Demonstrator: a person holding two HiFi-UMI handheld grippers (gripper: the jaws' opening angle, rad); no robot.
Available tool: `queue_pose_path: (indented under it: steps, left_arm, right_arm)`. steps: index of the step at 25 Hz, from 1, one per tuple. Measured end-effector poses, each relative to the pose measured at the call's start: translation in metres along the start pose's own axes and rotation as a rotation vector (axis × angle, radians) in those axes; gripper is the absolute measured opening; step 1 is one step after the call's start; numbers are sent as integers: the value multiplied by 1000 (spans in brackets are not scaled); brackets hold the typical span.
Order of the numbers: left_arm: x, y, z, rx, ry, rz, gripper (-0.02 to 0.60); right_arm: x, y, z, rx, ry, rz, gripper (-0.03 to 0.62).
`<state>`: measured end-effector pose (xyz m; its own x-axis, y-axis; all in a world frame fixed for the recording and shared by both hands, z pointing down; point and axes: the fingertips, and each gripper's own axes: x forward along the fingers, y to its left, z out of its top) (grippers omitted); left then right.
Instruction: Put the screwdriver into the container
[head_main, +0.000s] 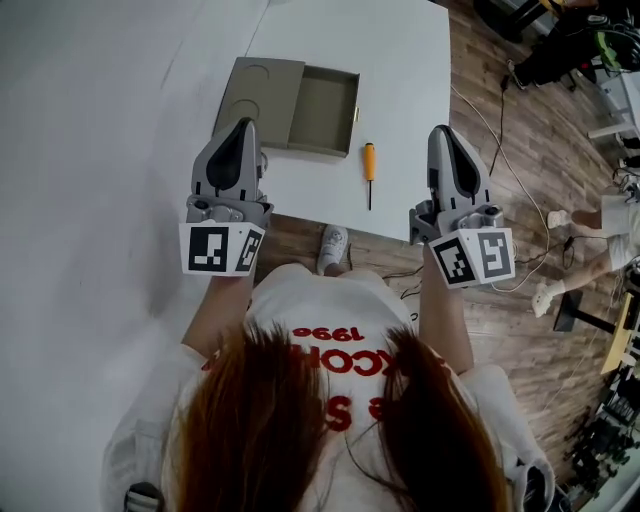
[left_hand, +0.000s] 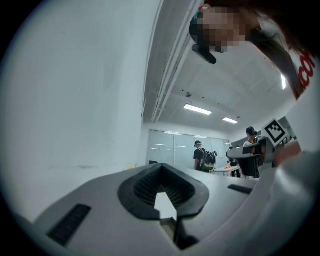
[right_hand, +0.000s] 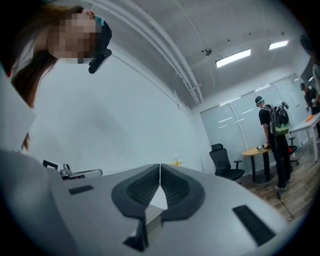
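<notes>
An orange-handled screwdriver (head_main: 369, 165) lies on the white table (head_main: 400, 70), its dark shaft pointing toward the near edge. Just to its left sits an olive-grey container (head_main: 325, 110), its open compartment on the right and a flat lid part (head_main: 260, 95) on the left. My left gripper (head_main: 243, 122) hovers over the container's near left corner, jaws together and empty. My right gripper (head_main: 441, 130) hangs right of the screwdriver by the table's right edge, also shut on nothing. Both gripper views face up into the room; the left gripper (left_hand: 161, 165) and right gripper (right_hand: 160, 165) show closed pads.
The table's near edge runs just below the screwdriver. Beyond it lie a wooden floor, a shoe (head_main: 333, 245) and cables (head_main: 505, 150). Another person's legs (head_main: 600, 225) stand at the right. A white wall (head_main: 90, 150) borders the left. An office chair (right_hand: 223, 160) and standing people (left_hand: 204, 159) are far off.
</notes>
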<state>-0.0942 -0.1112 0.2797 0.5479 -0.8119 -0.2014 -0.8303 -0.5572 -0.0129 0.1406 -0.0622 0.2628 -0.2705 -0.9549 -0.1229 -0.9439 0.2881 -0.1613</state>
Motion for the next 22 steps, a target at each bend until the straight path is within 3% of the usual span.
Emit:
queue_pose_path:
  steps: [12,22]
  left_arm:
    - [47,-7,-8,40,7,63,5]
    - [84,-1,-9,28,28,-27,5]
  right_arm:
    - [29,-56,0,40,0,54,8]
    - [54,-58,4,53,9,6,8]
